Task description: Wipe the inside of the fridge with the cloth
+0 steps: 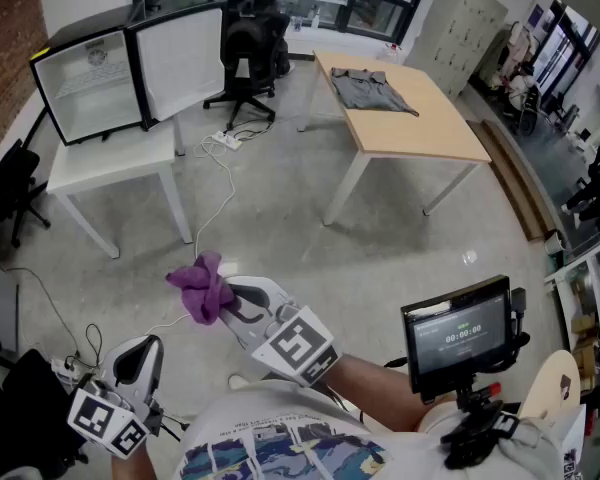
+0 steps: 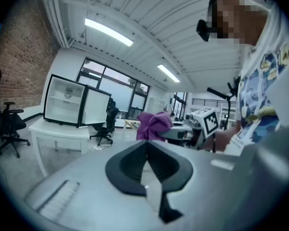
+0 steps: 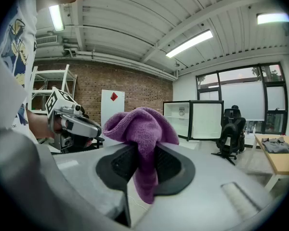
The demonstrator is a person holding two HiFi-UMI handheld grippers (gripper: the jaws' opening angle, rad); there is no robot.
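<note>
My right gripper (image 1: 223,303) is shut on a bunched purple cloth (image 1: 202,286), which sticks up from between its jaws (image 3: 140,163). The same cloth (image 2: 153,125) shows ahead in the left gripper view. My left gripper (image 1: 138,360) hangs low at the left, shut with nothing in it (image 2: 147,161). The small fridge (image 1: 85,80) stands far off on a white table (image 1: 110,164) at the upper left, its door (image 1: 183,58) swung open and its white inside showing. Both grippers are well away from it, over the floor.
A black office chair (image 1: 248,48) stands behind the fridge table, and a cable (image 1: 216,183) trails over the floor. A wooden table (image 1: 405,113) with a grey garment (image 1: 368,90) is at the upper right. Another black chair (image 1: 5,190) is at the left edge. A small screen (image 1: 457,333) sits by my right arm.
</note>
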